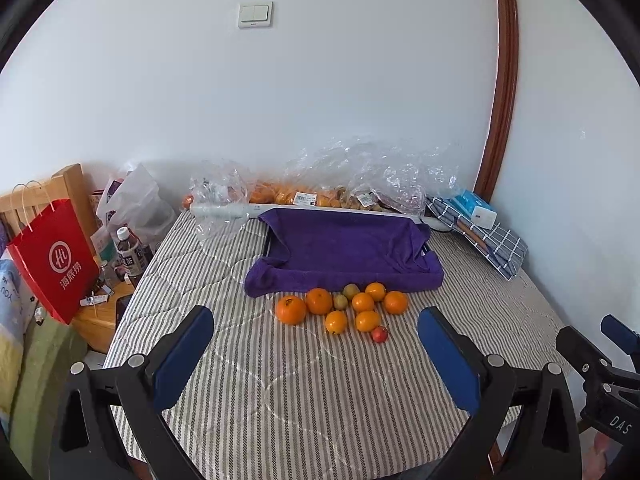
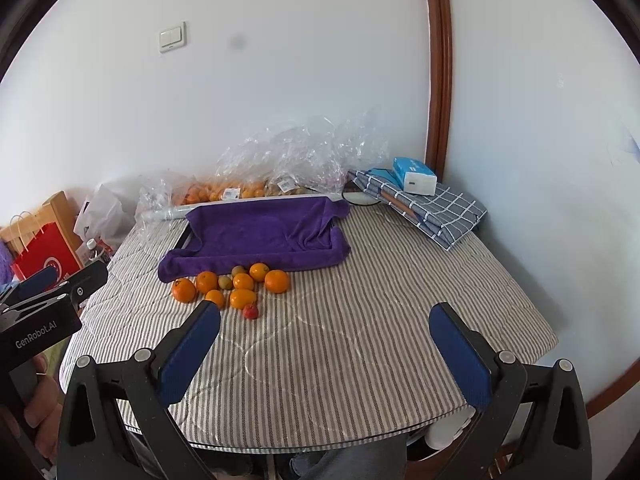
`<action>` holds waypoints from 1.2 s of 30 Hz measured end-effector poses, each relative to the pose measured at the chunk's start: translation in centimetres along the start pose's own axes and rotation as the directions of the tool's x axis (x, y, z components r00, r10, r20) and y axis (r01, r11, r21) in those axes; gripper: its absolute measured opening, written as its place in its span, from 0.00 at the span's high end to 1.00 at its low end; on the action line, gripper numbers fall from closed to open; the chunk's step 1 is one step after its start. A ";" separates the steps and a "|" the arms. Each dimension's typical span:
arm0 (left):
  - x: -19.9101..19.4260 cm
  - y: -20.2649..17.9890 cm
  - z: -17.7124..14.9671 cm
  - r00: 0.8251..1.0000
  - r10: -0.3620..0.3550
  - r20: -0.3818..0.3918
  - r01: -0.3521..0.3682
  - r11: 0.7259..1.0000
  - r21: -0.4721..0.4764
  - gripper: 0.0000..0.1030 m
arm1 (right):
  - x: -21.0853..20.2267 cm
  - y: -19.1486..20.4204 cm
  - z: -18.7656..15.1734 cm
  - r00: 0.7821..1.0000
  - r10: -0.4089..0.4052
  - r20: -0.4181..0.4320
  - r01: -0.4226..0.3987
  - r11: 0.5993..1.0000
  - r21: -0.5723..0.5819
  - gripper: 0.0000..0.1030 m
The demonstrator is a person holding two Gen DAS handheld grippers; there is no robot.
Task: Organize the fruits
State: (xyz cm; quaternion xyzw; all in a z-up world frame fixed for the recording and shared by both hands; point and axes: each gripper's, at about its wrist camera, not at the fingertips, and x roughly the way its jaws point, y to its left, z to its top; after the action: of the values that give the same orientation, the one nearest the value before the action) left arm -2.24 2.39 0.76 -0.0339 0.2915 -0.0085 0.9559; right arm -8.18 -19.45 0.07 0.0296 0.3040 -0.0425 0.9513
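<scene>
Both grippers hover above the near edge of the grey-and-white striped tablecloth [image 1: 304, 400], well short of the fruit. Left gripper [image 1: 316, 344]: blue-padded fingers [image 1: 182, 360] spread wide, nothing between them. Right gripper [image 2: 325, 344]: blue-padded fingers [image 2: 460, 360] likewise spread wide and empty; in the left wrist view its black body enters at 4 o'clock. A hand grips the left handle at 8 o'clock in the right wrist view. Beyond the fingertips, at mid-table, lies a tight cluster of loose fruit [image 1: 348, 310] resting on the cloth: seven oranges of varying size, two small greenish-brown round fruits [image 1: 340, 302] among them, and one small red fruit [image 1: 380, 334] at the near edge, just beside the nearest orange. Directly behind the cluster, at 12 o'clock from it, sits a shallow tray draped with a purple towel [image 1: 344, 248]; the towel's front fold is just beside the rearmost fruits. Against the white wall, crumpled clear plastic bags [image 1: 360, 176] hold more oranges. At 2 o'clock, a folded blue checked cloth [image 1: 496, 244] carries a blue-and-white tissue pack [image 1: 476, 204]. At 9 o'clock, off the table, stands a red paper bag [image 1: 56, 260].
</scene>
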 end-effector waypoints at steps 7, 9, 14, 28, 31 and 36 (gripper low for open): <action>-0.1 0.0 0.1 1.000 0.006 0.002 -0.006 1.000 -0.001 0.00 | 0.0 0.2 0.1 1.000 0.004 0.005 -0.004 1.000 0.000 0.00; -0.1 0.0 0.1 1.000 0.006 0.003 -0.006 1.000 0.000 0.00 | 0.0 0.3 0.1 1.000 0.006 0.005 -0.006 1.000 -0.002 0.00; -0.2 0.1 0.1 1.000 0.011 0.009 -0.011 1.000 0.004 0.00 | 0.0 0.4 0.0 1.000 0.009 0.002 -0.009 1.000 0.003 0.00; -0.3 0.0 0.0 1.000 0.015 0.013 -0.015 1.000 0.009 0.00 | -0.3 0.7 -0.2 1.000 0.009 0.006 -0.009 1.000 0.011 0.00; -0.3 0.2 0.0 1.000 0.010 0.007 -0.010 1.000 0.002 0.00 | -0.4 0.8 -0.2 1.000 0.006 0.007 -0.006 1.000 0.004 0.00; -0.4 0.4 -0.1 1.000 0.009 0.009 -0.009 1.000 0.006 0.00 | -0.3 1.1 -0.2 1.000 0.009 0.007 -0.009 1.000 -0.002 0.00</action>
State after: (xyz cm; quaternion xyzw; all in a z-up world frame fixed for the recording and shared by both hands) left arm -2.62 2.76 0.83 -0.0300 0.2873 -0.0049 0.9574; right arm -8.46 -18.31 0.08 0.0299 0.3006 -0.0382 0.9525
